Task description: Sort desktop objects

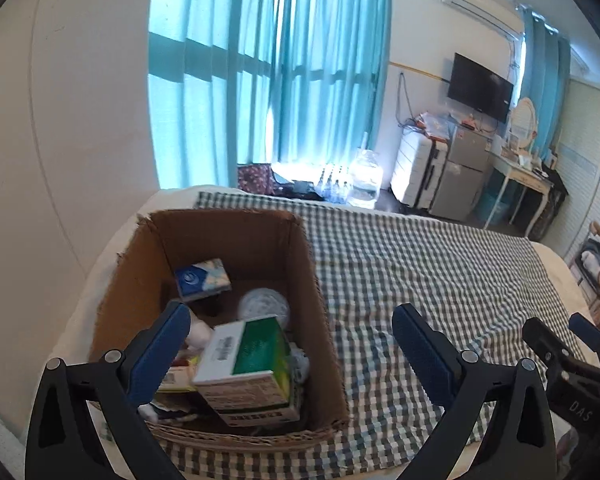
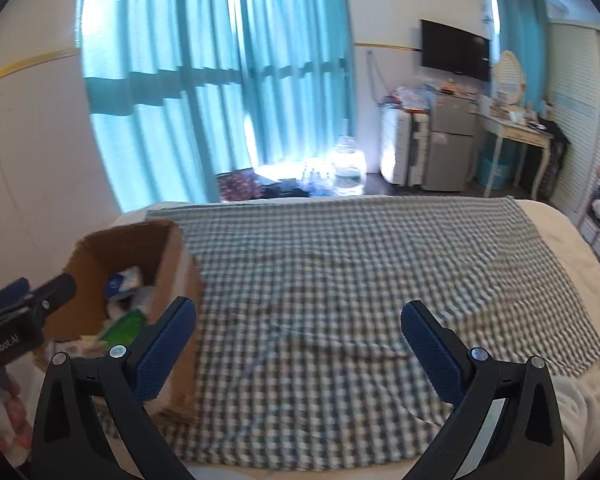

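Sorting looks finished: the cardboard box (image 1: 236, 240) at the bed's left edge holds the items, the checked cloth (image 2: 360, 264) bare. Left gripper (image 1: 292, 344) and right gripper (image 2: 298, 336) fingers are spread, empty; next, likely withdraw

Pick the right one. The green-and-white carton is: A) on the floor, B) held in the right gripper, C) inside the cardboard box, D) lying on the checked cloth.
C: the green-and-white carton sits among other items inside the cardboard box, and both grippers are open and empty.

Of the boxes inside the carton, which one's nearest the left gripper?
The green-and-white box, lying tilted right by the left gripper fingers. The blue box sits farther back against the carton wall.
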### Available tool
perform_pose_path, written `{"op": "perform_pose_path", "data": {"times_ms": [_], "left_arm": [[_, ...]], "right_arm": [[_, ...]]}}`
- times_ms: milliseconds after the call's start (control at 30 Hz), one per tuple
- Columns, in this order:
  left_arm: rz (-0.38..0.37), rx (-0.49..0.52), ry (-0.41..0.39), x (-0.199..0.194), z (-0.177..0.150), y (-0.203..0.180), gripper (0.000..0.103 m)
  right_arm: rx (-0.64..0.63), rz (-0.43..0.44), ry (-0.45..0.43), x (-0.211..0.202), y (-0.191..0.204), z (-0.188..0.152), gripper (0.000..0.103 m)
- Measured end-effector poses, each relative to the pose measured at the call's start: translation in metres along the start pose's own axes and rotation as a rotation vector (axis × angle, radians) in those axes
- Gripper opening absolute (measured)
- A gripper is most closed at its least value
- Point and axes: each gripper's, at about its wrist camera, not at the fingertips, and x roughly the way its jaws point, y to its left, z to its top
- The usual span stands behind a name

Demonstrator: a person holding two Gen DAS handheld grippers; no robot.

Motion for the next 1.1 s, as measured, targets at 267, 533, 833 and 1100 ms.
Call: {"op": "perform_pose_path", "data": {"times_ms": [267,533,833,1100], "left_arm": [[0.018,0.037,0.039,0.012,-0.012,-0.013,0.103],[0.039,0.045,0.033,0.013,-0.012,-0.015,0.103],[0.038,0.064,0.035,0.017,-0.015,-0.016,0.103],[0.005,-0.017,0.120,0.030,-0.019,-0.006,0.103]], "right_arm": [[0.058,0.003,0.025,0.001,-0.018,-0.010,0.103],[0.044,0.014,0.006,-0.003,-0.012,-0.008,0.103],[-0.024,0.000,-0.017,-0.007,0.001,-0.013,0.103],[-0.101,-0.014,-0.040,-0.013,0.012,-0.015,0.103]]}}
